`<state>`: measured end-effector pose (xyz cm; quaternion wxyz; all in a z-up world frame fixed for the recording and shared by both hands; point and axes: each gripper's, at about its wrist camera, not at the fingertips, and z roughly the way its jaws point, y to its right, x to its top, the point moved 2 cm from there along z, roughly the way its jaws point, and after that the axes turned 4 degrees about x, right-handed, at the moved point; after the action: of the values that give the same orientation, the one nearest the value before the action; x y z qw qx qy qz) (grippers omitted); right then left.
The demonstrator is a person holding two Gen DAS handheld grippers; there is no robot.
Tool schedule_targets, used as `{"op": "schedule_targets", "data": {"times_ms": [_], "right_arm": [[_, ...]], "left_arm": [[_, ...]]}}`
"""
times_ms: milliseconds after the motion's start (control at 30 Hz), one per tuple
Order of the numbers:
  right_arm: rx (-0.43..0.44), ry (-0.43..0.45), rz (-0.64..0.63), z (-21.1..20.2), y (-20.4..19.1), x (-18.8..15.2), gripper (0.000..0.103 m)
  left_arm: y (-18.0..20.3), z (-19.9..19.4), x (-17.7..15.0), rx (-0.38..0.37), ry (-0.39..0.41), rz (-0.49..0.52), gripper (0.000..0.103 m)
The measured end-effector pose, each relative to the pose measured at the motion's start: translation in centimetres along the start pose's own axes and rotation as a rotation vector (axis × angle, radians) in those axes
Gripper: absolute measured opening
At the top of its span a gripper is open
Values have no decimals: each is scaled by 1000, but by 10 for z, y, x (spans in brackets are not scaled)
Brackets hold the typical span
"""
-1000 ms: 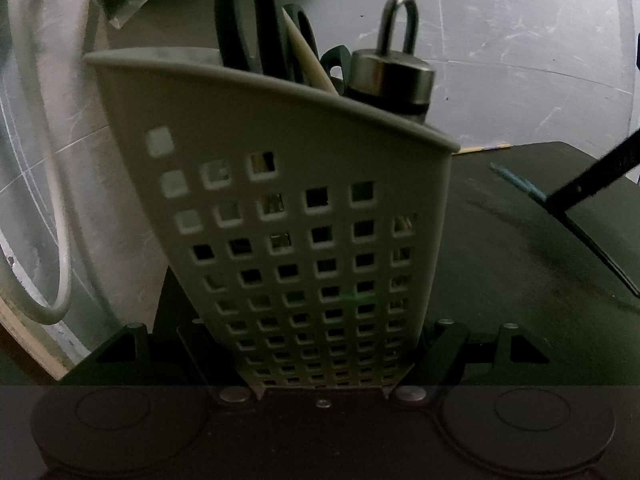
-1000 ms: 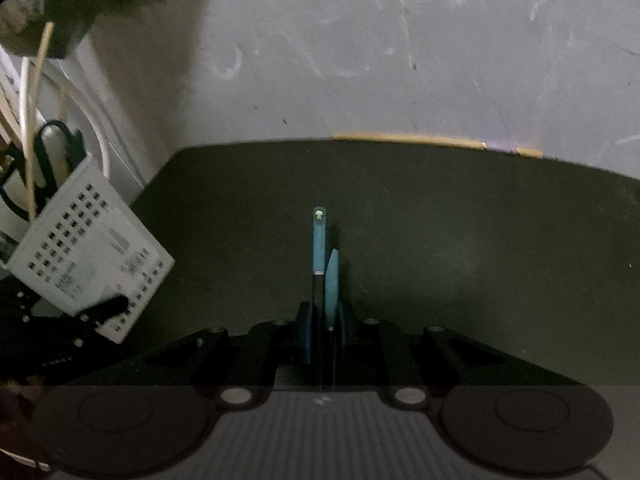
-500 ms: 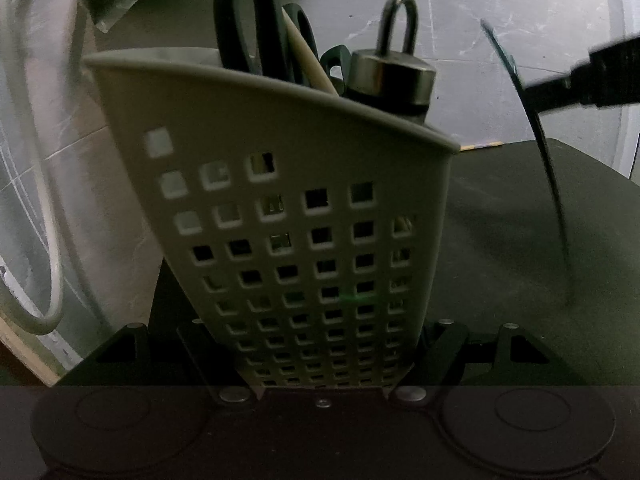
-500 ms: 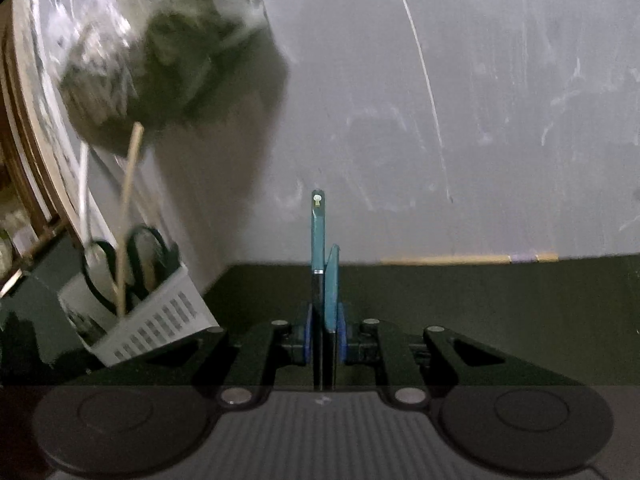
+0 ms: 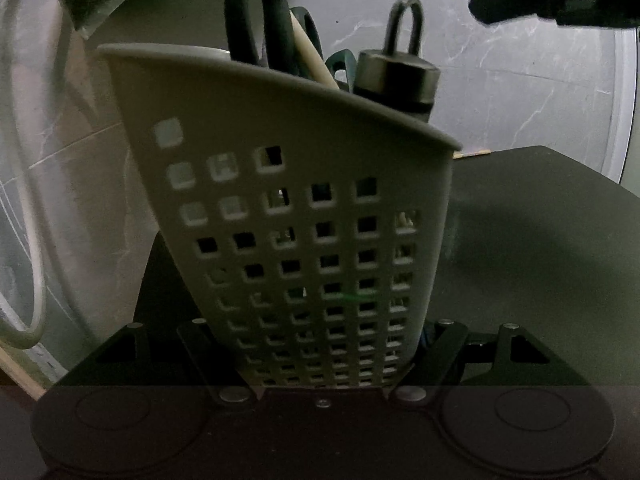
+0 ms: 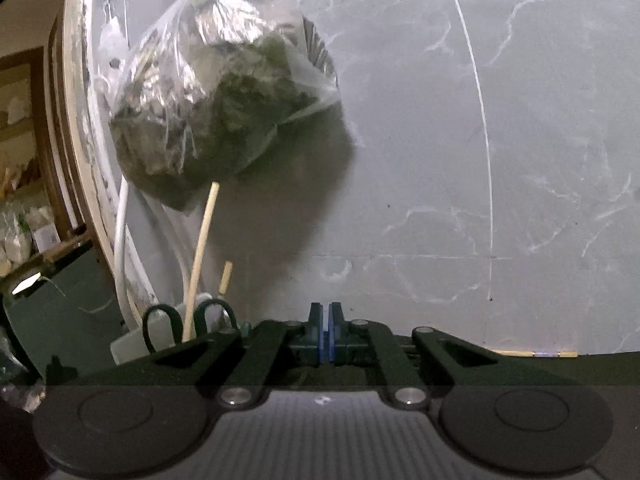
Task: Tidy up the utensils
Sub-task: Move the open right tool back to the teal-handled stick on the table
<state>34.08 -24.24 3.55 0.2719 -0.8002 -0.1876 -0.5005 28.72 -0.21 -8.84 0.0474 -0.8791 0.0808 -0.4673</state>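
**Right gripper empty beside loaded basket: between placements**

Right gripper: pads together, having just been closing, with nothing between them. It is raised, at the upper right of the left wrist view, above and right of the basket.

Left gripper: clamped on the foot of the basket, one finger on each side. The basket is white, perforated and tilted, held at the near left part of the table.

Basket contents: scissors, handles up; a pale stick leaning right; a metal-capped item with a loop on top.

Surroundings: a clear bag of greens hangs on the far wall, above the basket.

Step in hand, as judged: sorting into the basket, with the right gripper free for another item.

Next move, as judged: reopen the right jaws and look for a loose utensil. None shows on the visible table top. A thin pale strip at its far edge is too small to identify. The left grip should hold the basket steady, mouth clear.
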Motion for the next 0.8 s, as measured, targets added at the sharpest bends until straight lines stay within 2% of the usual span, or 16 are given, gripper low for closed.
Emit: {"op": "schedule_targets", "data": {"times_ms": [233, 367, 400, 467, 600, 667, 767, 800], "right_arm": [[-6, -93, 58, 8, 11, -26, 4], [-15, -146, 78, 14, 17, -39, 10], [-18, -161, 81, 16, 19, -43, 12], [-18, -186, 90, 19, 22, -49, 27], [-12, -221, 102, 26, 27, -58, 37], [-7, -238, 104, 30, 30, -62, 51], [-2, -266, 101, 41, 36, -64, 64], [-4, -277, 96, 46, 39, -64, 65]], "left_arm": [[-6, -5, -4, 0, -4, 1, 77], [-6, -6, -4, 5, -8, 1, 77], [-7, -7, -6, 7, -9, 0, 77], [-5, -7, -5, 12, -12, -2, 77], [-3, -8, -5, 20, -21, -7, 77], [-3, -8, -6, 27, -25, -12, 77], [-2, -8, -3, 40, -31, -21, 77], [1, -6, 0, 45, -33, -24, 77]]}}
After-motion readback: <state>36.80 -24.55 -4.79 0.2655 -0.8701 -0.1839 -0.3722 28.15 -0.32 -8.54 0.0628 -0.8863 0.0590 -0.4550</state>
